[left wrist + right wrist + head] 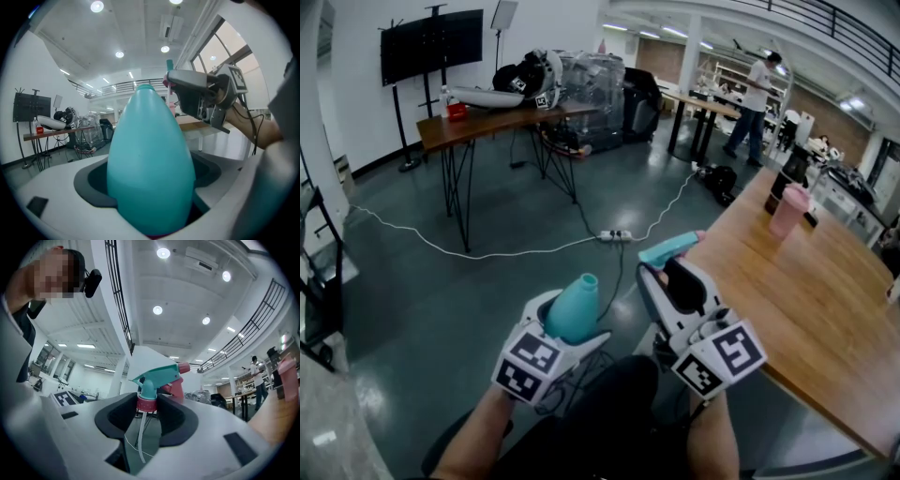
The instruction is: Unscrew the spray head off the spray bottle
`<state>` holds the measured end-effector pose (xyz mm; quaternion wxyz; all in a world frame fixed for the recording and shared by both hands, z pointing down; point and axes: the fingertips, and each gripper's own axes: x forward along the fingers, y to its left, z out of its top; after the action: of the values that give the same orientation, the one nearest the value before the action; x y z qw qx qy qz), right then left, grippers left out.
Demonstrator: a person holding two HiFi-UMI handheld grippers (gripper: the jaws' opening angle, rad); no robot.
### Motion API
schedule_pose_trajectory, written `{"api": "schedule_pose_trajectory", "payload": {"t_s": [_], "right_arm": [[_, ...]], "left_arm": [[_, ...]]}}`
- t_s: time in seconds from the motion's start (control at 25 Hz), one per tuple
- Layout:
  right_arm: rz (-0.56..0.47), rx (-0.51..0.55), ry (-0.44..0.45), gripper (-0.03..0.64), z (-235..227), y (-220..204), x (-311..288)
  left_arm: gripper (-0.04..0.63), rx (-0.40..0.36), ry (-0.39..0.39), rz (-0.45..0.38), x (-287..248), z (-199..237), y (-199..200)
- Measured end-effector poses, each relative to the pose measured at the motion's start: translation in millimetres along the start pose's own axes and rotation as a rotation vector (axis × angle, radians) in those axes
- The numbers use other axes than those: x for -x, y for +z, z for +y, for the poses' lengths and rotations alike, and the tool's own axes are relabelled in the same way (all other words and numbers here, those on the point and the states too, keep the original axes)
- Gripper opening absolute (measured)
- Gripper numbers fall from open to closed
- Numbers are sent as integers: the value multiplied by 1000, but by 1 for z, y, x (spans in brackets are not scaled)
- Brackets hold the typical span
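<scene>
The teal spray bottle (574, 307) has no head on it; its open neck points up and away. My left gripper (565, 330) is shut on its body, which fills the left gripper view as a teal spray bottle (151, 173). The spray head (668, 249), teal with a pink collar and nozzle, sits apart from the bottle in my right gripper (673, 281). In the right gripper view the spray head (157, 380) is clamped at its pink collar between the dark pads, and its clear dip tube (140, 437) hangs free below. Both grippers are held over the floor, side by side.
A long wooden table (825, 309) runs along my right, with a pink tumbler (788, 211) and a dark bottle (780, 187) at its far end. A power strip (615, 235) and white cable lie on the floor. Another table (497, 120) and a person (755, 105) stand far off.
</scene>
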<state>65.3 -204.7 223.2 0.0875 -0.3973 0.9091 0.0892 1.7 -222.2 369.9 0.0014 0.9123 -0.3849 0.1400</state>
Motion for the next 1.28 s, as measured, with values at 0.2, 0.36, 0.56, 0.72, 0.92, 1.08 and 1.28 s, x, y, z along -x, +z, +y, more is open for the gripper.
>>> {"api": "schedule_pose_trajectory", "payload": {"t_s": [0.2, 0.36, 0.56, 0.72, 0.92, 1.08, 1.28], "right_arm": [[40, 24, -53, 140, -5, -17, -3], [55, 12, -73, 138, -7, -28, -2], [63, -2, -86, 138, -6, -35, -1], [68, -9, -94, 138, -7, -40, 0], [77, -10, -101, 135, -8, -44, 2], [76, -12, -101, 135, -8, -45, 2], [77, -16, -102, 135, -8, -45, 3]], "left_arm": [[453, 5, 14, -37, 2, 2, 11], [453, 6, 27, -69, 4, 4, 20], [453, 0, 23, -79, 4, 3, 26], [453, -5, 13, -79, 4, 0, 27], [453, -6, 7, -77, 3, -1, 26], [453, -9, 6, -80, 3, -1, 27], [453, -9, 4, -79, 3, -2, 28]]}}
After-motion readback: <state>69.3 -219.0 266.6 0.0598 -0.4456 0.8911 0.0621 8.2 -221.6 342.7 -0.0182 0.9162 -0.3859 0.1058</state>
